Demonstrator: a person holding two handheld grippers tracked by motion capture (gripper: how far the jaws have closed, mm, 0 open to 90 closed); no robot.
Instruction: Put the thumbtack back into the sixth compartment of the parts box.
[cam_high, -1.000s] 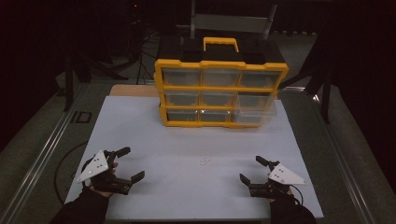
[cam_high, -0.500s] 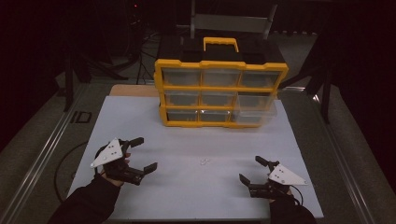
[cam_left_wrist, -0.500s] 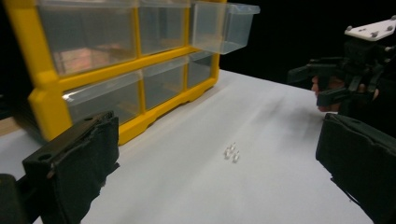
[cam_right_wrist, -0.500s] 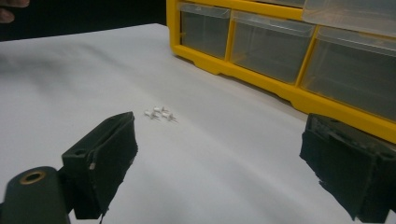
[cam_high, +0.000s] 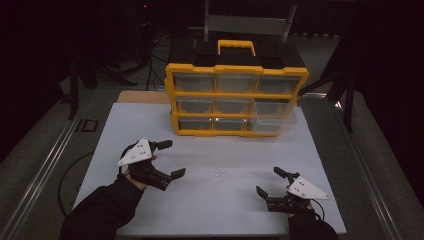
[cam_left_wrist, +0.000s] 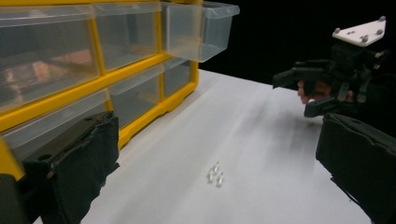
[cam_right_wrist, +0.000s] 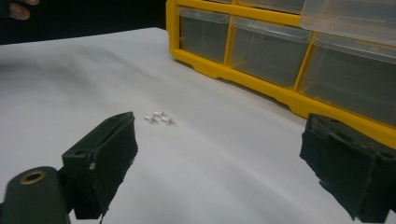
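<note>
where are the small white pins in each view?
High view: pins at table centre, between the two grippers.
Left gripper view: pins low centre, between the jaws.
Right gripper view: pins left of centre, above the left jaw.
Shared landmark: yellow drawer cabinet behind them.

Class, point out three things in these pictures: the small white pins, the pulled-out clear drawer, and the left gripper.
small white pins (cam_right_wrist: 160, 117): right gripper view, middle of the cluster.
pulled-out clear drawer (cam_left_wrist: 198, 30): left gripper view, its front wall.
left gripper (cam_high: 171, 159): high view, midway between its fingertips.
</note>
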